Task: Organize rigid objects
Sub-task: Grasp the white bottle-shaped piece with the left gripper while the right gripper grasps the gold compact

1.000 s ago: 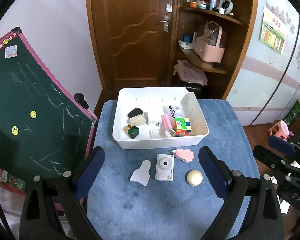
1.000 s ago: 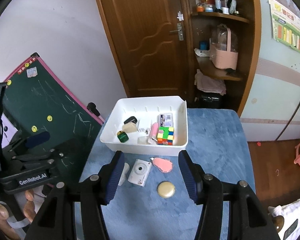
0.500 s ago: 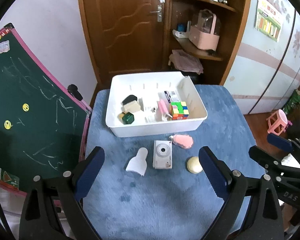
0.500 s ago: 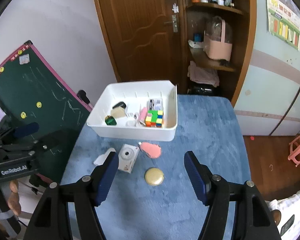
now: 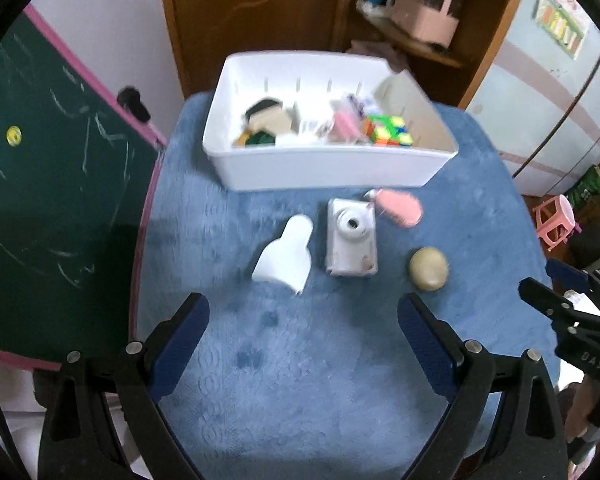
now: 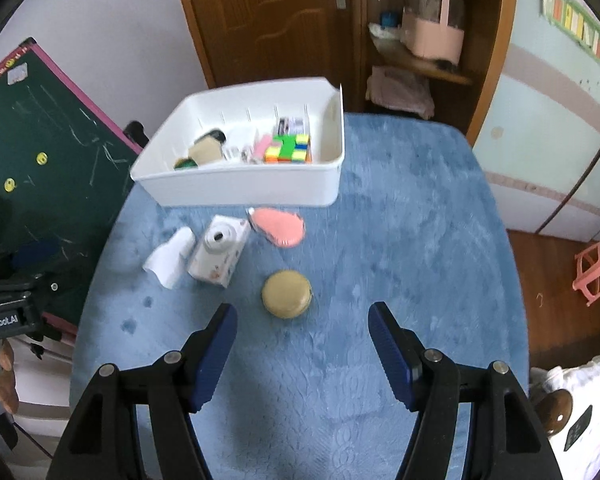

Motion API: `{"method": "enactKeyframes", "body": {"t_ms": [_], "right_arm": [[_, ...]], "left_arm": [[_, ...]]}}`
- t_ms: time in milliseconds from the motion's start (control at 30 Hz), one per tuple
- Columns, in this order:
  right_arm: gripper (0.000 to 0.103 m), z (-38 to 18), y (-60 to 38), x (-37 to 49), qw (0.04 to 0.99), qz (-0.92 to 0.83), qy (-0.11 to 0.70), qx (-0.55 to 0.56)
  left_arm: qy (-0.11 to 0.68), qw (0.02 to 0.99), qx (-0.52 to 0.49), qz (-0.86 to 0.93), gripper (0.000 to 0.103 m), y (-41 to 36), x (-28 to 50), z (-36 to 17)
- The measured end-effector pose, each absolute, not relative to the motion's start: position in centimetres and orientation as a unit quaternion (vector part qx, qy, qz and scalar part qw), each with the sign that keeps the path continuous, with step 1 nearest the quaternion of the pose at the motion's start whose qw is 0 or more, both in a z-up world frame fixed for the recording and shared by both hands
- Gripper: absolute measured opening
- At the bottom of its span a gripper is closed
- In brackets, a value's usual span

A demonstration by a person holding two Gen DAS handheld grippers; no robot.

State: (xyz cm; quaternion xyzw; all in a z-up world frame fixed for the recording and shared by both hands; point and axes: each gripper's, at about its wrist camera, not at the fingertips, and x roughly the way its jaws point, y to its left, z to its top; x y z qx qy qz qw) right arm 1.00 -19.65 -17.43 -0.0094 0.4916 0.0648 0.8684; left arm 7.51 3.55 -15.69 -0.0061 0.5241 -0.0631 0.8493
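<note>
On the blue cloth lie a white scoop (image 5: 285, 258) (image 6: 171, 259), a white toy camera (image 5: 351, 243) (image 6: 219, 251), a pink oval piece (image 5: 399, 208) (image 6: 279, 226) and a tan round disc (image 5: 428, 268) (image 6: 286, 294). Behind them stands a white bin (image 5: 328, 168) (image 6: 244, 190) holding a colour cube (image 5: 389, 132) (image 6: 290, 149) and several small items. My left gripper (image 5: 302, 330) is open, hovering in front of the scoop and camera. My right gripper (image 6: 302, 334) is open just short of the disc. Nothing sits between either pair of fingers.
A green chalkboard (image 5: 48, 184) (image 6: 36, 128) leans at the table's left edge. A wooden door and shelf with a pink basket (image 6: 434, 34) stand behind the table. A pink stool (image 5: 554, 222) (image 6: 596, 276) is on the floor at right.
Both views have dropped closer to the table and tilted down, so the loose objects look larger. The right jaws stand wider than a second ago. The objects themselves have not moved.
</note>
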Motion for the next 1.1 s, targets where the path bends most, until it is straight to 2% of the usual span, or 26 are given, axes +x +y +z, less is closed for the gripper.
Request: {"method": "enactKeyframes", "body": {"t_ms": [500,1100], "right_arm": [[0.069,-26.1,-17.3,4.2,0.840,0.057,0.539,-0.018],[0.069,-30.9,-16.5,8.2,0.831,0.036,0.555,-0.028]], "left_arm": [[0.586,0.808,0.016,-0.067,0.096,4.4,12.0,-23.6],[0.611,0.786,0.040,-0.085,0.093,4.5,14.8,-27.7]]}}
